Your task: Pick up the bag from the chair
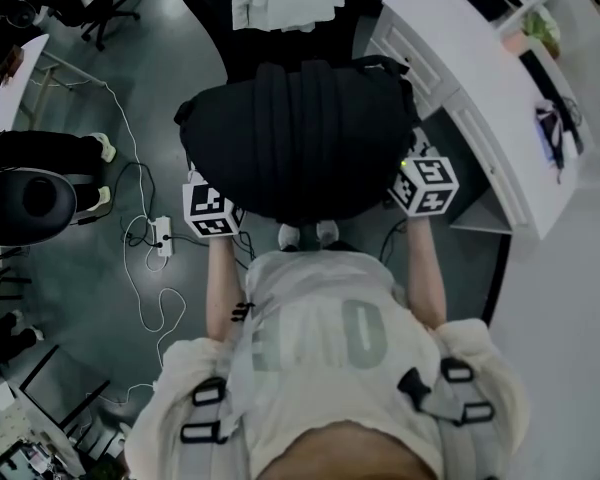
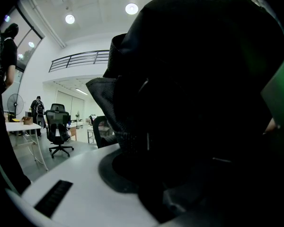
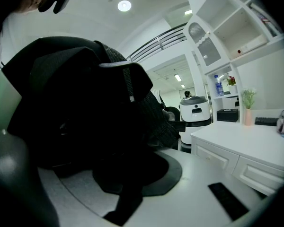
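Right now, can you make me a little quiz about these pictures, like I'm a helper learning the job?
1. True or false: the big black fabric bag sits between the left hand-held gripper and the right hand-held gripper.
2. In the head view, what stands to the right of the bag? A) a white desk with drawers B) a red sofa C) a blue fridge
3. Fill in: the white power strip lies on the dark grey ____.
Key: 1 true; 2 A; 3 floor.
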Action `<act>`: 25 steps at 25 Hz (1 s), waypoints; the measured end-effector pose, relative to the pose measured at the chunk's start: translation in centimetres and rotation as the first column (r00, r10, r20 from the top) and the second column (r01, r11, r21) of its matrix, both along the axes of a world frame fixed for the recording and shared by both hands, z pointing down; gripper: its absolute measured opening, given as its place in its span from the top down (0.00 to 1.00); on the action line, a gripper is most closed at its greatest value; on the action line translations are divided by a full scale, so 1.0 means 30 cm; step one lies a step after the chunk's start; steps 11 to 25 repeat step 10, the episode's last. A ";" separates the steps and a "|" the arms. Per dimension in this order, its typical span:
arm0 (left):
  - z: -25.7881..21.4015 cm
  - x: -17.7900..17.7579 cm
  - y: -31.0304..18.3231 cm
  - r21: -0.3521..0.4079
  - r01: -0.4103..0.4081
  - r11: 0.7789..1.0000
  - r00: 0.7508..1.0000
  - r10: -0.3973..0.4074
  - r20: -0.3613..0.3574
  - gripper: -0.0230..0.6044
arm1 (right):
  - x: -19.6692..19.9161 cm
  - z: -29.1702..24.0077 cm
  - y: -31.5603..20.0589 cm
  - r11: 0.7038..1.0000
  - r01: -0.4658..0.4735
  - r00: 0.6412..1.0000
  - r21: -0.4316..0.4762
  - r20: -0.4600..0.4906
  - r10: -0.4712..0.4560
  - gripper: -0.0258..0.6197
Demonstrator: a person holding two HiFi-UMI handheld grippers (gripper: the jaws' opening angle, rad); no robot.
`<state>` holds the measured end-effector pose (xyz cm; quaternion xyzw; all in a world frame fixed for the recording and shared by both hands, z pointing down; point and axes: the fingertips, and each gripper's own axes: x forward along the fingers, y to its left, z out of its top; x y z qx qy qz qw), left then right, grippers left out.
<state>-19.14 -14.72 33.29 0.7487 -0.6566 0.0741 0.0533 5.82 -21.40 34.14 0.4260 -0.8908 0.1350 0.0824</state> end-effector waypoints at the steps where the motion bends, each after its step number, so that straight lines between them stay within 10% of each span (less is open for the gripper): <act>1: -0.002 -0.001 0.002 0.002 -0.001 1.000 1.000 0.001 0.000 0.88 | 0.000 -0.001 0.003 1.000 0.000 1.000 0.002 0.001 0.000 0.92; 25: -0.025 0.001 0.014 0.018 -0.003 1.000 1.000 0.003 -0.004 0.88 | 0.001 -0.033 0.019 1.000 -0.004 1.000 0.022 0.012 0.003 0.92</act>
